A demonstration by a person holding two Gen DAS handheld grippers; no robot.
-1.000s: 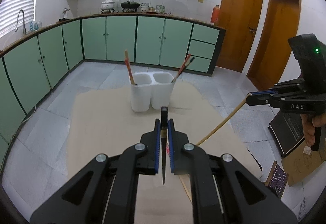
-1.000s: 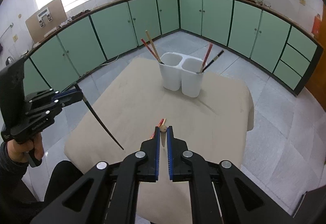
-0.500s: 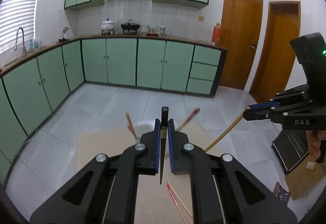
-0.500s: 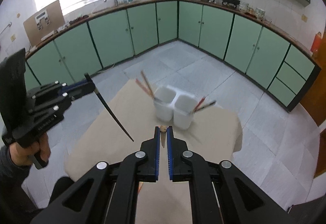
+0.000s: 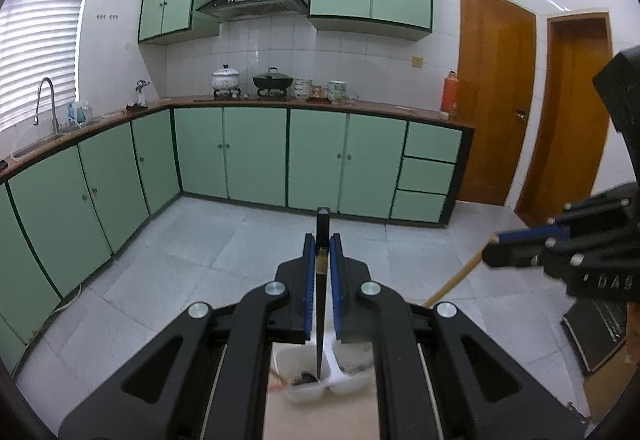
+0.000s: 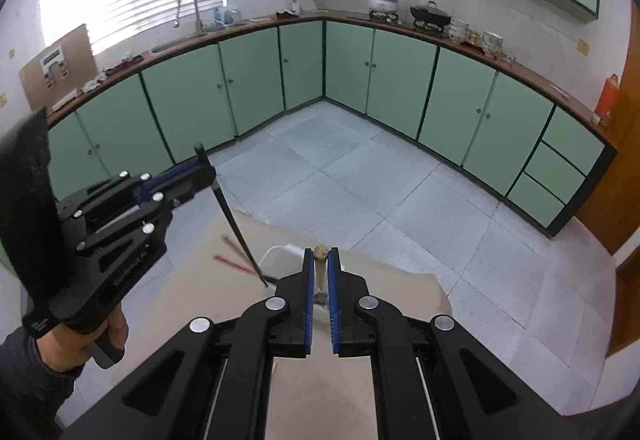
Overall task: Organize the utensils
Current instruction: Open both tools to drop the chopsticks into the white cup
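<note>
Left claw [image 5: 322, 268] over white holder [image 5: 304, 386], mostly hidden, chopstick [image 5: 320, 304] tip inside.

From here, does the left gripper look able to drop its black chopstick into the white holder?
Probably yes. The left gripper holds the black chopstick nearly upright, tip right at the white holder, nothing visibly blocking it.

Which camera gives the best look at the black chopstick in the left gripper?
The right wrist view: the black chopstick shows side-on in the left gripper, tip at the white holder. The left wrist view shows it edge-on, foreshortened.
</note>
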